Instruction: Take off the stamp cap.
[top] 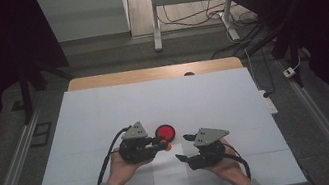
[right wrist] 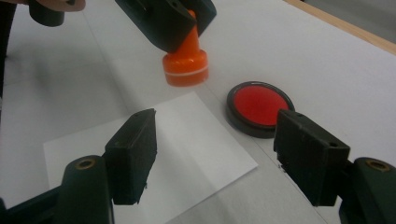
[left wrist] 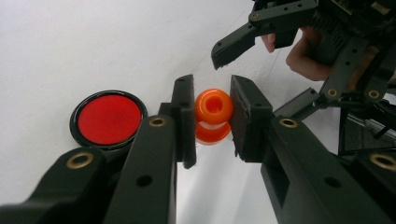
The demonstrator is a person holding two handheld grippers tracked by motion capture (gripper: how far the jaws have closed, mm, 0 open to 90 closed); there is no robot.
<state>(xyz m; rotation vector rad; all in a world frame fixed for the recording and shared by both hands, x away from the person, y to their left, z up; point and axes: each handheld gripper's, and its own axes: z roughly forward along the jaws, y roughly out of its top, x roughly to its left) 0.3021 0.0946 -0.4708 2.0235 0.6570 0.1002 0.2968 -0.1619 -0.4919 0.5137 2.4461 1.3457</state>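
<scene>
Left gripper [left wrist: 212,116] clamped on orange stamp [left wrist: 213,115], frame centre, lifted above sheet [right wrist: 154,140]; red ink pad [left wrist: 109,119] at left. Right gripper [right wrist: 215,154] wide open, empty, lower frame over sheet.

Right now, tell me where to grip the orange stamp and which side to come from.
Grip the orange stamp at its narrow neck, just under the rounded knob, closing from its two opposite sides. The wide base flares below, so the neck probably seats flat pads best. The left gripper already holds it this way, above the sheet of paper, beside the red ink pad.
</scene>
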